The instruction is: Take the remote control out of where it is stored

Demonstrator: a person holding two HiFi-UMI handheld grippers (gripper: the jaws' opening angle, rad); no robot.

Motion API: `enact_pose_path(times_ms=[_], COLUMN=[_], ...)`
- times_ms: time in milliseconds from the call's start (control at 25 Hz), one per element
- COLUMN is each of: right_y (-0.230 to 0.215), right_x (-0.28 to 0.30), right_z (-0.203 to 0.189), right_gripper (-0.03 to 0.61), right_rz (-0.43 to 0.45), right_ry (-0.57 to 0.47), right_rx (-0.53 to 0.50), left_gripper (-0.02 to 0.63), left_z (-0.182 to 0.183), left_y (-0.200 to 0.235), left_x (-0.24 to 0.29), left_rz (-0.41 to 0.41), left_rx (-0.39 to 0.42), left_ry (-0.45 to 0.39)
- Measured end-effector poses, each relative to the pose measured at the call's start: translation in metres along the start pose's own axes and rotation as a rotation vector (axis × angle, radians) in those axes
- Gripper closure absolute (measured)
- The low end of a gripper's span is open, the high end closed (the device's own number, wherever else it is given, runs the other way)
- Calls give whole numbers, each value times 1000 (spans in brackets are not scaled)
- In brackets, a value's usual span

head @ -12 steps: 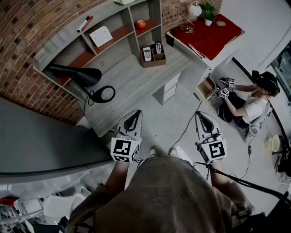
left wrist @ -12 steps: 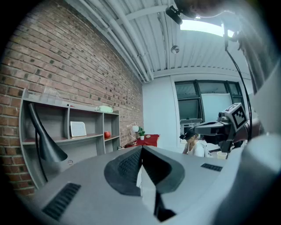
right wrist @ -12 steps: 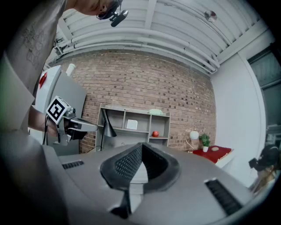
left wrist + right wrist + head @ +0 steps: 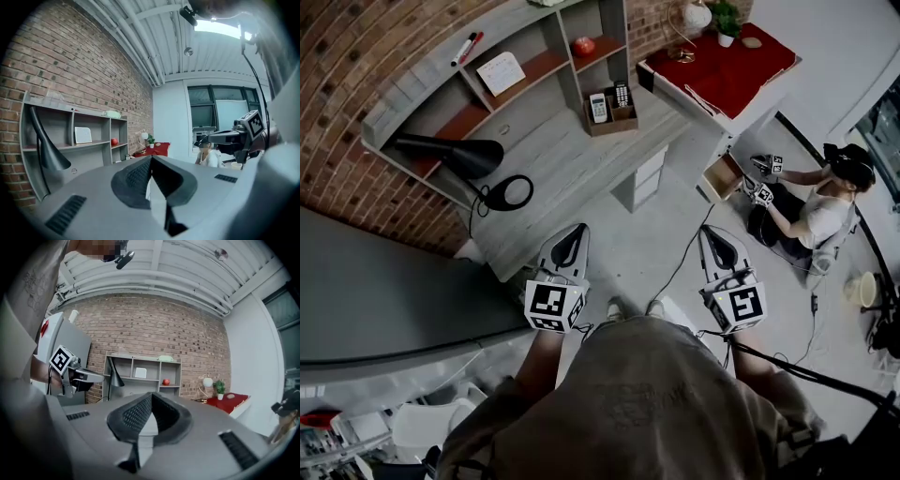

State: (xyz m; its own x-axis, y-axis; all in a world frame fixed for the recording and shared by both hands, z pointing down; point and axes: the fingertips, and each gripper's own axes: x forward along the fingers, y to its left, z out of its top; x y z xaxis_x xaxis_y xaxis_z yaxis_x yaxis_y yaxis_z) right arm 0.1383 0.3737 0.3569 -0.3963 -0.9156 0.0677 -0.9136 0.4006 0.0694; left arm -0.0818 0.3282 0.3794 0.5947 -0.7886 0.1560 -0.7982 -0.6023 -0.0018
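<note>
The white remote control (image 4: 598, 107) stands upright in a small open wooden box (image 4: 614, 122) on the grey desk (image 4: 553, 169), with a darker remote (image 4: 622, 94) beside it in the same box. The box sits at the far end of the desk, close to the foot of the shelf unit (image 4: 534, 56) at the desk's back. A red apple (image 4: 582, 45) lies on a shelf above the desk, and a black lamp (image 4: 455, 155) leans over the desk's near end. I hold both tools short of the desk, over the floor. My left gripper (image 4: 574, 236) is clenched with nothing between its jaws, and my right gripper (image 4: 713, 236) is likewise closed and empty. Beyond the desk stands a red-topped table (image 4: 727, 70). Another person (image 4: 820, 211) crouches on the floor near that table, well apart from the desk.
</note>
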Motion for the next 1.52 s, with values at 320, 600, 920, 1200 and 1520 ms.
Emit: enact_pose_path(times_ms=[320,600,920,1200,1520], right_y=[-1,-6,-20,-43,-77], right_x=[2,5,10,10,7], right_z=[-4,-8,-17,-25,-36], right_gripper=[566,566,566,566,566], right_rz=[21,34,61,80,100], right_ry=[10,15,23,23,16], right_rx=[8,13,33,40,45], left_gripper=[601,601,601,601,601], left_z=[-1,-2,-5,-12,-5], left_y=[-2,-4,-9,-19,-29], left_x=[4,9,20,30,50], left_rz=[2,10,39,76,111], left_rx=[-3,-5,-4,-20,-11], left_ry=[1,8,30,53,48])
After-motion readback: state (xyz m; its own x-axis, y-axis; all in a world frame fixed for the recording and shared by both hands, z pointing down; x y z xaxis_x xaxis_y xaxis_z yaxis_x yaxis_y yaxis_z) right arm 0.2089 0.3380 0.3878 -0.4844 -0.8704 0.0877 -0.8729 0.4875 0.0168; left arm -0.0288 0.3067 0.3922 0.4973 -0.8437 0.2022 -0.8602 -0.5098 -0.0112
